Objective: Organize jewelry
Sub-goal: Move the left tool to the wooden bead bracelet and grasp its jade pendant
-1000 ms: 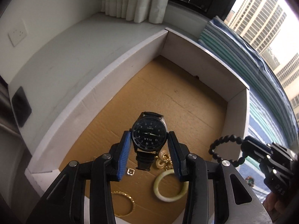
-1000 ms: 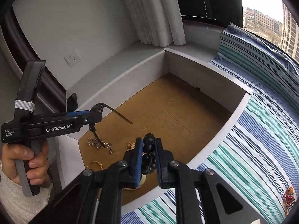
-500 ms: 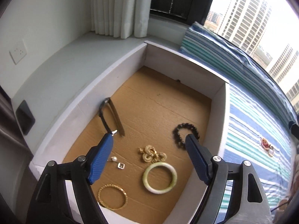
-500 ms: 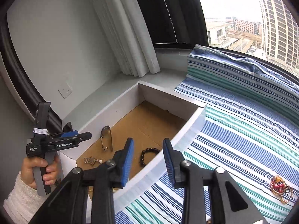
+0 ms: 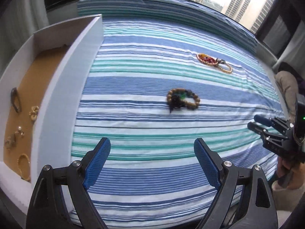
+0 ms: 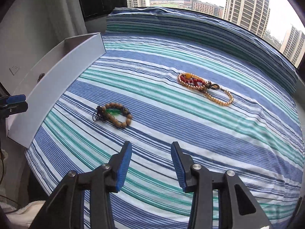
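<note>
A wooden bead bracelet with a black tassel lies on the striped cloth. Farther back lies a red and gold bead bracelet. A white box at the left holds a watch, gold earrings, a gold bangle and small pieces. My left gripper is open and empty over the cloth. My right gripper is open and empty, short of the wooden bracelet; it also shows at the right of the left wrist view.
The striped cloth covers a wide sill before a window with tall buildings outside. A white curtain and wall stand at the left behind the box. The left gripper's tip shows at the left edge of the right wrist view.
Both grippers let go of the watch and the black bead bracelet in the box, opened, then swung right from the box to face the striped cloth.
</note>
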Action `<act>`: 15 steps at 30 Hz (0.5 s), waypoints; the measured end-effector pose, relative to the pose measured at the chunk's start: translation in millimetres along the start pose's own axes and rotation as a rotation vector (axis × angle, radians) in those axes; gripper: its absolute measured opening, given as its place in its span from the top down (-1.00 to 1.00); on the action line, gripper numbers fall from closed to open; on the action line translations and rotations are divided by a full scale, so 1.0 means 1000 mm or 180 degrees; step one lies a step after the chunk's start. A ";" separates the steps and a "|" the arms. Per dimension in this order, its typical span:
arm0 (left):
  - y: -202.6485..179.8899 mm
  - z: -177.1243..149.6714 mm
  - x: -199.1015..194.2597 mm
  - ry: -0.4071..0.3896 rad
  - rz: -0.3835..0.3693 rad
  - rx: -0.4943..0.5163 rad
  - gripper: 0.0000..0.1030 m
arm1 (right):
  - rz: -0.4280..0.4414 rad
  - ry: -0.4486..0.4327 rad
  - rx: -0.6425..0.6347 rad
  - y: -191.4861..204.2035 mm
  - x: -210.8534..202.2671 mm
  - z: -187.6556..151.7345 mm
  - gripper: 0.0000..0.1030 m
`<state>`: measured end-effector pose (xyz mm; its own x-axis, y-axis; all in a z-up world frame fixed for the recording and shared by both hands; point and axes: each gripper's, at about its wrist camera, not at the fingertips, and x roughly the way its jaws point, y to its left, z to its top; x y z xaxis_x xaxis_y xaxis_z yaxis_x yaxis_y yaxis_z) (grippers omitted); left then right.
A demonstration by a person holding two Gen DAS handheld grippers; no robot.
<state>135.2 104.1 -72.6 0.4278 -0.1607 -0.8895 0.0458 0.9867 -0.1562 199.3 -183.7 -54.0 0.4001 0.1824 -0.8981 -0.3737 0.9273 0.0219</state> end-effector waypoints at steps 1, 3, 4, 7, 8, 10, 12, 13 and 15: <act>-0.008 -0.005 0.010 0.0040 -0.0004 0.0005 -0.75 | -0.0047 0.0023 0.0062 -0.005 0.003 -0.016 0.16; -0.020 -0.013 0.029 0.0092 0.0014 -0.0012 -0.75 | -0.0081 0.0068 0.0198 -0.014 0.005 -0.045 0.16; -0.023 -0.018 0.037 0.0119 0.0010 -0.0049 -0.74 | -0.0097 0.0086 0.0270 -0.019 0.005 -0.058 0.16; -0.034 -0.031 0.054 0.0174 -0.0015 -0.0110 -0.74 | -0.0165 0.0091 0.0355 -0.024 0.003 -0.080 0.16; -0.037 -0.034 0.058 0.0185 0.0014 -0.0087 -0.74 | -0.0184 0.0092 0.0352 -0.023 0.003 -0.084 0.16; -0.044 -0.037 0.067 0.0181 0.0133 0.0012 -0.74 | -0.0243 0.0100 0.0325 -0.024 0.004 -0.091 0.16; -0.050 -0.042 0.071 0.0165 0.0254 0.0104 -0.74 | -0.0276 0.0131 0.0307 -0.025 0.007 -0.094 0.16; -0.052 -0.044 0.074 0.0168 0.0293 0.0135 -0.74 | -0.0278 0.0148 0.0316 -0.027 0.008 -0.096 0.16; -0.055 -0.048 0.079 0.0203 0.0340 0.0171 -0.75 | -0.0261 0.0187 0.0344 -0.028 0.011 -0.098 0.16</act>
<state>123.1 35.9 -155.3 0.3746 -0.0543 -0.9256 0.0520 0.9979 -0.0375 132.2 -240.1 -107.8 0.3748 0.0880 -0.9229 -0.2482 0.9687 -0.0085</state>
